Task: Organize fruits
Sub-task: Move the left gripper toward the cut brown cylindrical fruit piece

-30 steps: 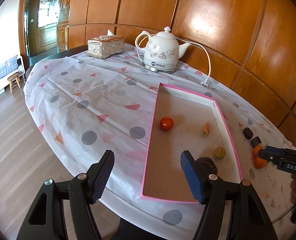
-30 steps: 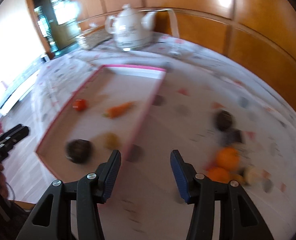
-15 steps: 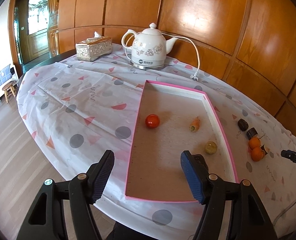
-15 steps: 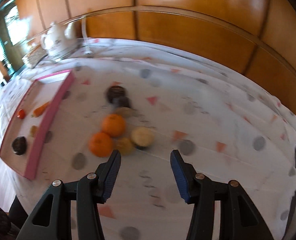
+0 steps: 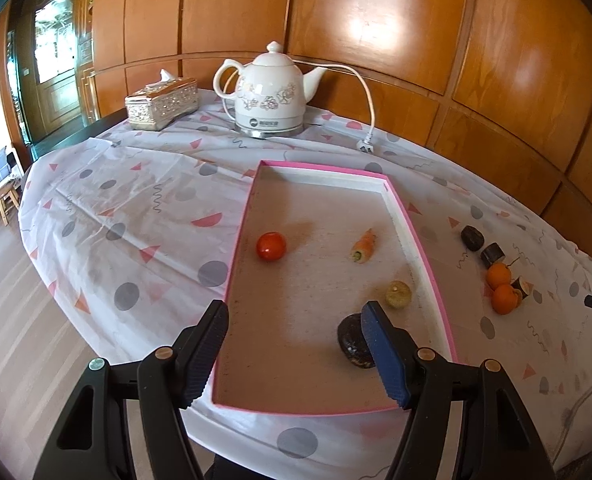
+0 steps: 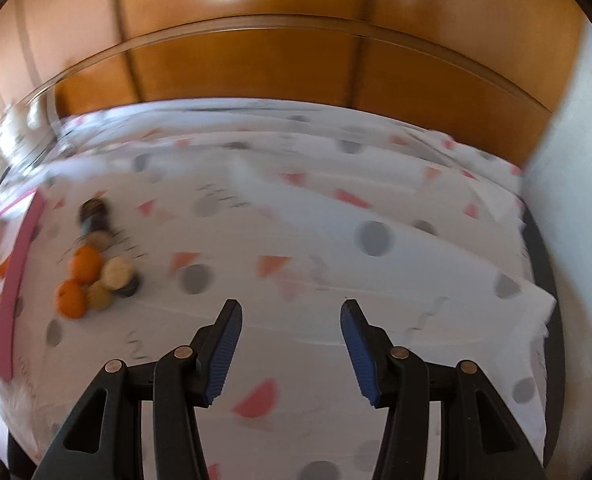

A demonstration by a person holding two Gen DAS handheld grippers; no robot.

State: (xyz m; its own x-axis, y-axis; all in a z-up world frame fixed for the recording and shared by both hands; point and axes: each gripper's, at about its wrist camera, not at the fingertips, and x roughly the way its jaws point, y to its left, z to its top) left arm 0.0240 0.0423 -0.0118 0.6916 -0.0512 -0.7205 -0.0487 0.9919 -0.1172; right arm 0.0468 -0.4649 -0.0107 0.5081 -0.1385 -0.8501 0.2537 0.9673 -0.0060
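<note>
A pink-rimmed tray (image 5: 432,276) lies on the tabletop (image 5: 144,208), which is covered by a white cloth printed with grey dots and pink triangles. Four things lie in the tray: one red tomato (image 5: 271,246) toward its left wall, one small carrot (image 5: 364,245) toward its right wall, one yellowish round fruit (image 5: 398,294) nearer along that right wall, and one dark round fruit (image 5: 352,340) at the near right, partly hidden by a finger of the left gripper (image 5: 296,350).

The left gripper hangs over the tray's near end with its jaws apart and nothing between them. Only this gripper's right finger stands in front of the tray's contents.

Right of the tray, well outside its rim, a loose cluster sits on the cloth: two oranges (image 5: 499,275), two dark pieces (image 5: 472,237) farther back, and some pale and dark pieces that blur in the right wrist view, so their count cannot be told.

Behind the tray stands one white flowered kettle (image 5: 268,92) on a metal base whose label is too small to read; its white cord and plug (image 5: 366,146) lie on the cloth. Left of the kettle is one ornate tissue box (image 5: 162,103).

The right gripper (image 6: 292,350) is over bare cloth, well to the right of the cluster, jaws apart and empty.
</note>
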